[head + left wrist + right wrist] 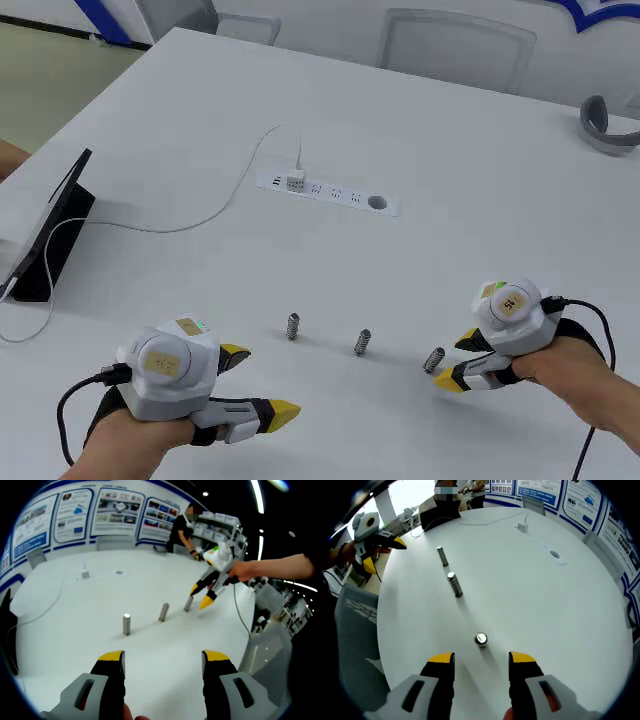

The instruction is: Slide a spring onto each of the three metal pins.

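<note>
Risk watch: right tongs (pixel 452 360) open, empty, just beside end pin (pixel 480 639), spring (pixel 434 359) on. Careless nudge could tip it. Left tongs (pixel 262 382) open too.

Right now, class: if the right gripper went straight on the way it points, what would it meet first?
The right gripper, jaws open, points at the nearest pin, standing just ahead in line with the gap. It would probably meet that first, though depth is unclear.
</note>
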Available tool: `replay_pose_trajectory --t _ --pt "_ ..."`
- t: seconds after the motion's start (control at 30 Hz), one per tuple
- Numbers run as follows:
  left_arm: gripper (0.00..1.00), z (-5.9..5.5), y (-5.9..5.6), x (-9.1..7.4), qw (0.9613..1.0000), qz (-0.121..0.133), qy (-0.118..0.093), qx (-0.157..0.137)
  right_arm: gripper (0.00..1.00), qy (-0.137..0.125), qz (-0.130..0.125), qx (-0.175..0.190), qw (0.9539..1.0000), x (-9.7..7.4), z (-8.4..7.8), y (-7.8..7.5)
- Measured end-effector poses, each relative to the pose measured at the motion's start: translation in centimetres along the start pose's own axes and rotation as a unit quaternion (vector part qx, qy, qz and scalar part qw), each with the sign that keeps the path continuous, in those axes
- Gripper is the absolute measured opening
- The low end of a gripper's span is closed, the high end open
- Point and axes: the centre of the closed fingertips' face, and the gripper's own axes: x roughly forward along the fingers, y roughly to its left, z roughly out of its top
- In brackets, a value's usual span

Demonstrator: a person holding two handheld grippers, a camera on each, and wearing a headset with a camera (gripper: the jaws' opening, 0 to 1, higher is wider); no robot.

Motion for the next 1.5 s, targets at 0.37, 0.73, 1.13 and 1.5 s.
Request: replay_pose_trajectory --t 0.37,0.73,1.13,1.5 --pt "0.62 0.1 0.3 -0.3 0.9999 -0.003 -0.005 -0.01 0.5 -0.097 -0.016 0.135 0.9859 -0.7 -0.3 0.3" --pt "0.63 0.0 0.9 -0.6 0.9997 0.003 -0.01 -0.021 0.6 -0.136 -0.032 0.169 0.9757 -1.2 -0.8 1.7" --pt "0.65 -0.2 1.6 -0.7 0.9996 0.009 -0.009 -0.025 0.69 -0.179 -0.041 0.185 0.9654 -2.0 -0.4 3.7" --pt "0.68 -0.1 2.2 -0.5 0.9997 0.014 -0.007 -0.019 0.77 -0.201 -0.044 0.189 0.9601 -2.7 0.0 5.8"
